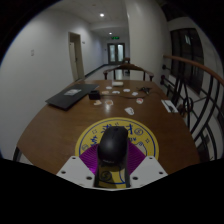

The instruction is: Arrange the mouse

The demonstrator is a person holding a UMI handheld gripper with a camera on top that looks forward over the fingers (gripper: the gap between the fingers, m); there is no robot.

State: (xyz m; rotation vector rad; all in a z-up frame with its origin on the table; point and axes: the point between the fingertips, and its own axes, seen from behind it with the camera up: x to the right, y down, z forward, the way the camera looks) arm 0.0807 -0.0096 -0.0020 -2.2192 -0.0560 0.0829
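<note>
White-walled room, round wooden table (60, 125), yellow mat (112, 138), hand-held gripper (112, 170) clamped on black mouse (113, 143)

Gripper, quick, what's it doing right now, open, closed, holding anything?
Gripper: fingers on either side of the black mouse, which sits on the round yellow mat; whether they press on it cannot be told.

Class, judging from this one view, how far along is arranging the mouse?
Done: the tool has reached the black mouse, which sits between its fingers on the round yellow mat. In hand: whether it is gripped can't be told. Left: any final positioning on the wooden table.
</note>
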